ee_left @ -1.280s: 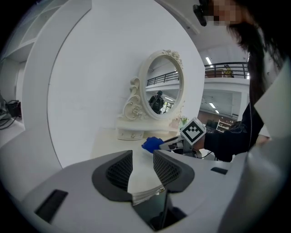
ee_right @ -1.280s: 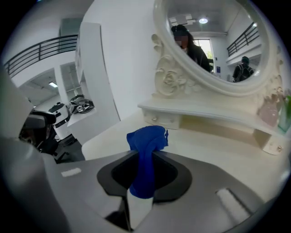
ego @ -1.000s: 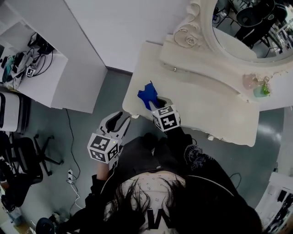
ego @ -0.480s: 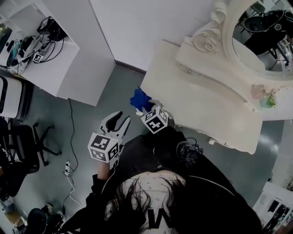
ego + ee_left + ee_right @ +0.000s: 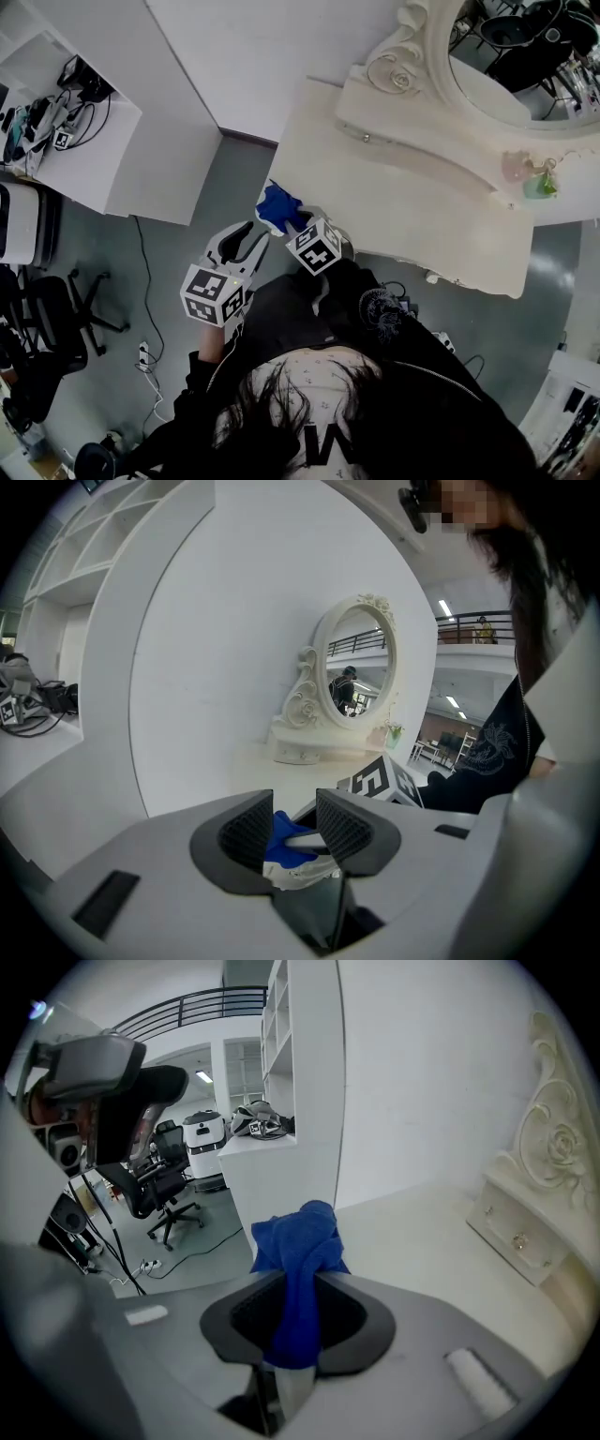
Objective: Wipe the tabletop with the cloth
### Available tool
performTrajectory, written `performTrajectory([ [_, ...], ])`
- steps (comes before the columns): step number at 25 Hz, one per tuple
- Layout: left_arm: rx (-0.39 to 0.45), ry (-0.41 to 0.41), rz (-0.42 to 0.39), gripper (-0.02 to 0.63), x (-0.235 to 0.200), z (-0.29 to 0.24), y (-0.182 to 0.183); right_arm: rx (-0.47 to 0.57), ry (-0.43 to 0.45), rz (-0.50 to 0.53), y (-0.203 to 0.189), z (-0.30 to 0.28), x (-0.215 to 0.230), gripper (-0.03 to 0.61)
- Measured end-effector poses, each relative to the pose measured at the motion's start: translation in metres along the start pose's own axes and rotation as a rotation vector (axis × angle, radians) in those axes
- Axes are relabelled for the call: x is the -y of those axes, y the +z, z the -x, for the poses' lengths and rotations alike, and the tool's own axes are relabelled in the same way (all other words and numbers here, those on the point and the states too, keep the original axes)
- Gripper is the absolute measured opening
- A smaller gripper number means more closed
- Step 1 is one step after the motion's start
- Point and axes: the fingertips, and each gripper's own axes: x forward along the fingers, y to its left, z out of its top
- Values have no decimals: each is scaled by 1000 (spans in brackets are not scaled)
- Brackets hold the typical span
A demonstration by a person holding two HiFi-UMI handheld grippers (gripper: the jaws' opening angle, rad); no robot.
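Observation:
The blue cloth is bunched at the front left corner of the cream tabletop, partly out past the edge over the grey floor. My right gripper is shut on it. In the right gripper view the cloth stands up from between the jaws of that gripper, with the tabletop stretching away to the right. My left gripper hangs open just left of the cloth, off the table. Through the gap of the left gripper a bit of the cloth and the right gripper's marker cube show.
An ornate oval mirror on a drawer base stands along the table's back. Small pink and green bottles sit at the back right. A white desk with cables and an office chair are to the left.
The right gripper has dragged the cloth leftward from on the tabletop near its front corner out to the table's left edge. The left gripper stays open beside it.

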Motion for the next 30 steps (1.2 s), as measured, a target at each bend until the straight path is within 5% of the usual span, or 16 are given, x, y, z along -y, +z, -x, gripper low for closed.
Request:
performTrajectory([
  [7, -29, -48, -30, 143, 42, -36, 6, 13, -27, -68, -38, 40, 30, 87],
  [30, -113, -298, -171, 143, 292, -160, -6, 84, -247, -353, -233, 233, 161, 87],
])
